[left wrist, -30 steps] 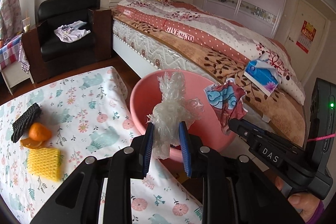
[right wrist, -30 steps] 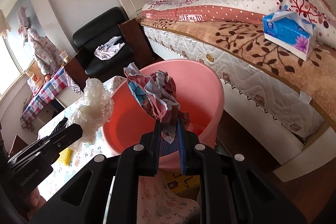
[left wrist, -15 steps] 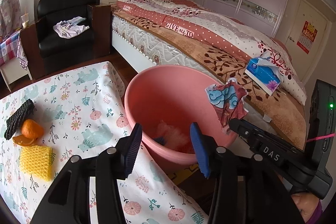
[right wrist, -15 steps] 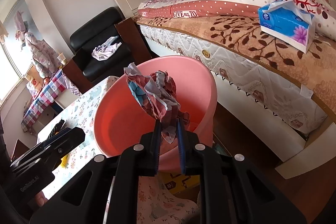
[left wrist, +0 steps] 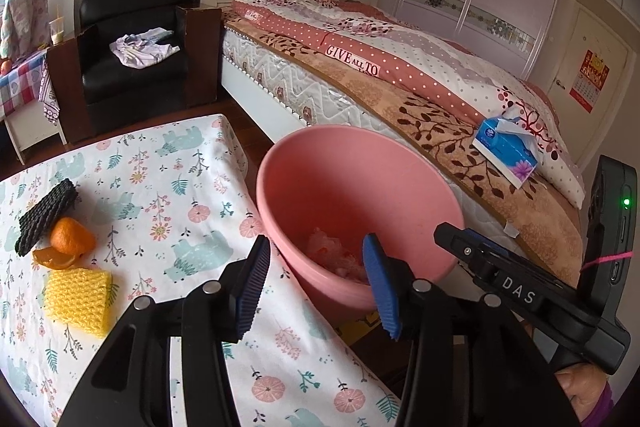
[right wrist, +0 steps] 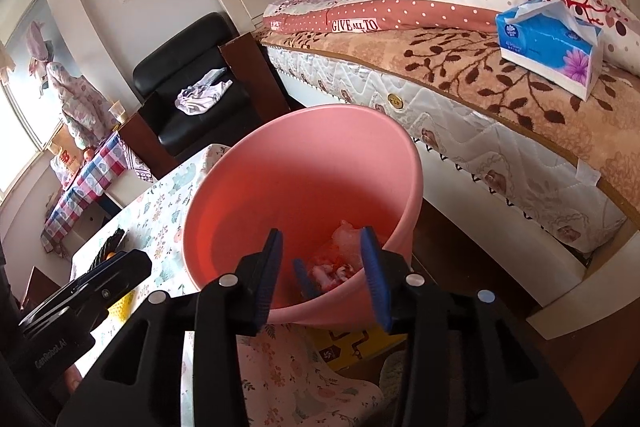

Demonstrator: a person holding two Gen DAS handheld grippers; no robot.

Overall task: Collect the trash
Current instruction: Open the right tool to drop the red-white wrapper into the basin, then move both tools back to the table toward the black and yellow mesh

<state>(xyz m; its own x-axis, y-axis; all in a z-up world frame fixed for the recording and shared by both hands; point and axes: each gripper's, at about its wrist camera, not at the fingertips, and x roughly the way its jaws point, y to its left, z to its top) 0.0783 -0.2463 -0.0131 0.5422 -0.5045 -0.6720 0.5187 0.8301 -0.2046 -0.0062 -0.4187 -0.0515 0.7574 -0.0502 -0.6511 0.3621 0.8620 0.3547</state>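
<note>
A pink basin (left wrist: 400, 195) stands just past the corner of the flowered table (left wrist: 168, 187), between table and bed. A clear plastic wad (left wrist: 332, 255) and a crumpled colourful wrapper (right wrist: 328, 269) lie in its bottom. My left gripper (left wrist: 316, 283) is open and empty above the basin's near rim. My right gripper (right wrist: 322, 275) hangs over the basin (right wrist: 300, 167), jaws opening, nothing between the pads. A black foam net (left wrist: 46, 217), orange peel (left wrist: 66, 241) and a yellow foam net (left wrist: 78, 301) lie on the table's left side.
A bed (left wrist: 400, 79) runs behind the basin, with a blue tissue box (left wrist: 506, 151) on its edge. A black armchair (left wrist: 132, 39) holding a cloth stands at the back left. A hand (left wrist: 580, 383) holds the right gripper's handle. Dark wooden floor shows between table and bed.
The left gripper opened and its plastic wad dropped into the basin. Then the right gripper opened and its colourful wrapper fell in as well. Neither hand shifted much.
</note>
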